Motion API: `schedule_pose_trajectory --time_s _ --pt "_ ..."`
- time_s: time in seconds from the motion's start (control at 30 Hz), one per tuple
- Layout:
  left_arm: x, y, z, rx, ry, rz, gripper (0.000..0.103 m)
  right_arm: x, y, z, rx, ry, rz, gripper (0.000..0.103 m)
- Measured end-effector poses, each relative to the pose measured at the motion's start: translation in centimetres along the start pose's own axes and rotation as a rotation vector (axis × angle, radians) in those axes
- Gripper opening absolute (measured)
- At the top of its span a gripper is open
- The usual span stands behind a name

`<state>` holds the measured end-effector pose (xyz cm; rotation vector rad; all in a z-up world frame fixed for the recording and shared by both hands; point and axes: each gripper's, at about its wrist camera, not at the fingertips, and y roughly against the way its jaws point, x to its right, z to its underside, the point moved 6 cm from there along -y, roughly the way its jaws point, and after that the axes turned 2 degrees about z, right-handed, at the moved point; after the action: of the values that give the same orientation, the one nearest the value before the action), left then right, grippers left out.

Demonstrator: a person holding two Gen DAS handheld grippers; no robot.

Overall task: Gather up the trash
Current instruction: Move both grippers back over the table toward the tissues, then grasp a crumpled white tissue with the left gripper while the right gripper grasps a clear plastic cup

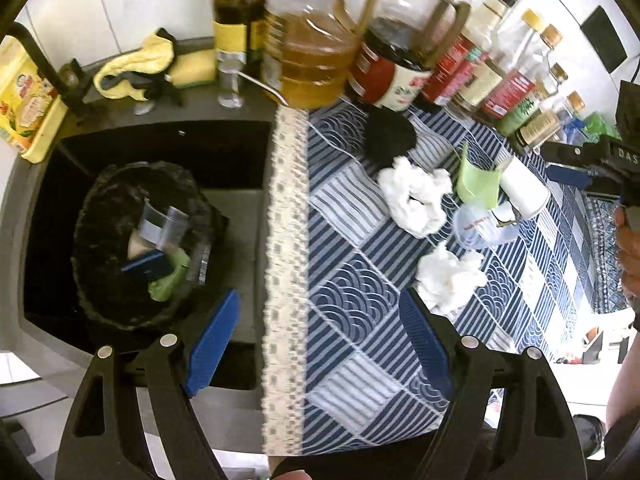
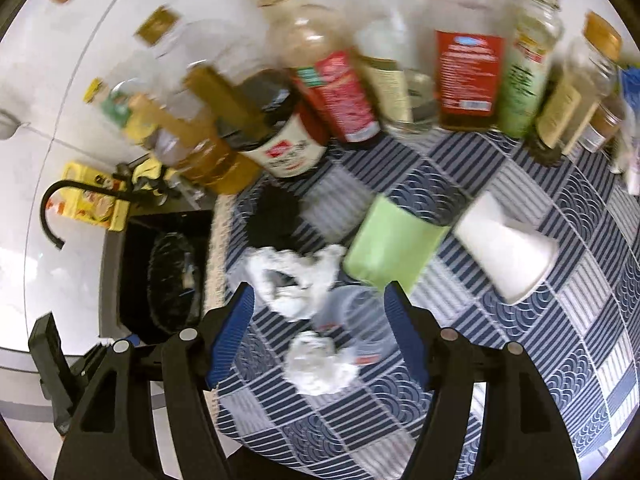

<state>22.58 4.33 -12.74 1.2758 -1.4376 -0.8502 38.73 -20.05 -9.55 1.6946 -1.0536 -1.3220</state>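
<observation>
Trash lies on a blue patterned tablecloth: two crumpled white tissues, a green paper cup, a white paper cup, a clear plastic cup and a black wad. A black-lined bin in the sink holds several scraps. My left gripper is open and empty, above the lace cloth edge between bin and trash. My right gripper is open above the clear cup and the near tissue, with the other tissue, green cup and white cup beyond.
Several oil and sauce bottles line the back of the cloth. A dark sink with a black faucet, a yellow box, a yellow rag and a sponge sit left.
</observation>
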Motion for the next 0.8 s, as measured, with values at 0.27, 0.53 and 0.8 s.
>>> schedule_pose_trajectory --time_s 0.27,0.53,0.8 --pt "3.4 -2.4 1.1 -0.038 -0.001 0.014 0.079 4.4 -2.5 0.6 -0.076 -0.056 0.026 0.068" --pt "4.6 -4.1 2.2 -0.072 0.016 0.003 0.079 4.7 -7.0 3.7 -0.215 -0.053 0.023 0.053" --pt "4.3 -4.9 3.3 -0.097 0.023 -0.010 0.079 5.5 -8.4 5.0 -0.244 -0.056 0.094 0.016"
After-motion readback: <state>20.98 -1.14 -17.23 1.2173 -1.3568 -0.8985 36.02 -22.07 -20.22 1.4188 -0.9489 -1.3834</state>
